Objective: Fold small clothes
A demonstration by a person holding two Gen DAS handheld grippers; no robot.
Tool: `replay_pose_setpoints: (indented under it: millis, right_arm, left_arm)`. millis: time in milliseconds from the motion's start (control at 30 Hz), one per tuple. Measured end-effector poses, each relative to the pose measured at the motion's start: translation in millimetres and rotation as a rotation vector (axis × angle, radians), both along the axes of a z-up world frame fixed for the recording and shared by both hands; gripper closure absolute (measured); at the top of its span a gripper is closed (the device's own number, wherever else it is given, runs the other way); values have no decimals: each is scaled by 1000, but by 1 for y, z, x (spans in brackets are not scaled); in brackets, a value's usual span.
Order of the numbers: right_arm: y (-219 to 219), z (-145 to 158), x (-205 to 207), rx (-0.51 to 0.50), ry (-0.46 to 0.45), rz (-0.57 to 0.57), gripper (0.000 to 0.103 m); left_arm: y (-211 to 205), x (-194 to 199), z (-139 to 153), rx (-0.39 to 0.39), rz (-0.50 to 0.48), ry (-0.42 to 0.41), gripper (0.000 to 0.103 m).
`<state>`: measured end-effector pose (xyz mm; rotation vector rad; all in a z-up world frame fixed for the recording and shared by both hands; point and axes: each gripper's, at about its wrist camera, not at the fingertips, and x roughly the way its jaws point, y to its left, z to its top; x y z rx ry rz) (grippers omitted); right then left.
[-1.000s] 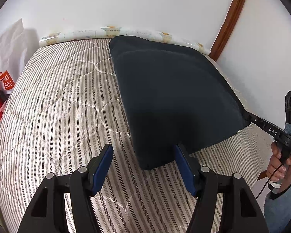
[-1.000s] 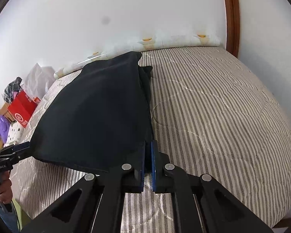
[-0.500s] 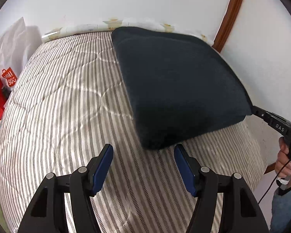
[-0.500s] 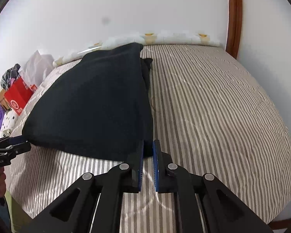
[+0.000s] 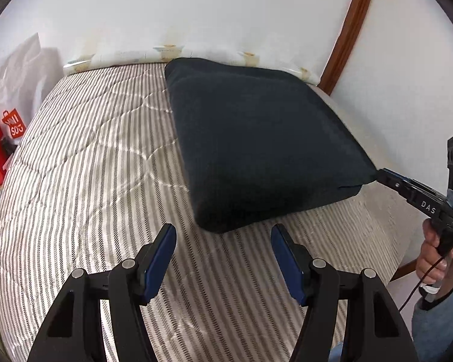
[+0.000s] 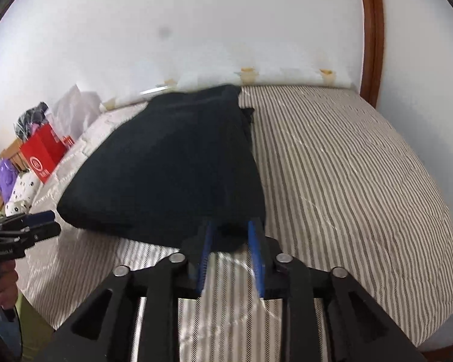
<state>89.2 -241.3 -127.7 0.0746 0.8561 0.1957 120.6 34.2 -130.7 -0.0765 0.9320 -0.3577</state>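
Note:
A dark navy garment (image 5: 256,147) lies folded flat on the striped bed (image 5: 90,166). My left gripper (image 5: 223,241) is open and empty, a short way back from the garment's near corner. It also shows at the left of the right wrist view (image 6: 42,223). My right gripper (image 6: 231,235) has its jaws parted around the garment's (image 6: 172,169) near corner, with cloth lying between the blue pads (image 6: 253,247). In the left wrist view the right gripper (image 5: 386,178) sits at the garment's right corner.
A white wall and a patterned rolled edge (image 5: 196,52) run behind the bed. A wooden door frame (image 5: 347,30) stands at the right. A red bag (image 6: 42,154) and soft toys (image 6: 18,193) sit left of the bed. The bed's right half (image 6: 347,181) is bare stripes.
The garment has been lowered flat onto the bed. My left gripper has backed away from its corner. My right gripper's jaws have opened from shut on the cloth.

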Motion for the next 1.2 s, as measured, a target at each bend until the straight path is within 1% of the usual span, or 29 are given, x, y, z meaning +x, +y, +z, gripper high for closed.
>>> replay_pose_setpoints:
  millis: [67, 233, 367, 500, 567, 633, 667, 733, 800, 867, 900, 967, 1033, 1100, 1133, 1200]
  right_arm:
    - [3, -4, 6, -8, -3, -16, 72]
    - [7, -18, 20, -49, 74, -66, 72]
    - [12, -13, 18, -85, 77, -104, 72]
    - [14, -4, 14, -110, 81, -123, 72]
    - [14, 1, 11, -101, 92, -132, 69]
    - [15, 6, 5, -82, 114, -131, 63]
    - [16, 8, 3, -77, 116, -130, 62]
    - [19, 15, -7, -92, 105, -133, 56]
    - [23, 24, -17, -117, 81, -135, 52]
    - [26, 35, -28, -119, 58, -129, 51]
    - [28, 42, -34, -122, 43, -128, 49]
    - [30, 55, -47, -137, 7, -131, 41]
    - [34, 69, -63, -151, -37, -132, 21]
    - [37, 82, -82, -162, -87, -124, 11]
    - [39, 87, -90, -170, -105, -120, 7]
    - [43, 97, -105, -201, -123, -124, 2]
  left_arm:
    - [-3, 2, 3, -2, 6, -1, 40]
    - [-8, 2, 16, -16, 38, -23, 40]
    - [-11, -3, 27, 23, 72, -56, 40]
    - [-11, -11, 39, 3, 97, -78, 40]
    - [-11, -16, 45, 12, 115, -95, 40]
    - [-12, -24, 52, 30, 131, -116, 37]
    - [-13, -28, 55, 35, 137, -125, 35]
    - [-14, -34, 61, 43, 146, -139, 34]
    - [-13, -42, 67, 47, 161, -153, 31]
    - [-14, -51, 73, 49, 172, -169, 29]
    - [-14, -57, 77, 52, 181, -180, 27]
    - [-14, -66, 82, 56, 189, -190, 24]
    - [-15, -81, 91, 60, 197, -207, 23]
    - [-16, -91, 96, 59, 203, -220, 18]
    - [-16, -97, 100, 57, 203, -226, 16]
    - [-17, -107, 105, 58, 201, -236, 14]
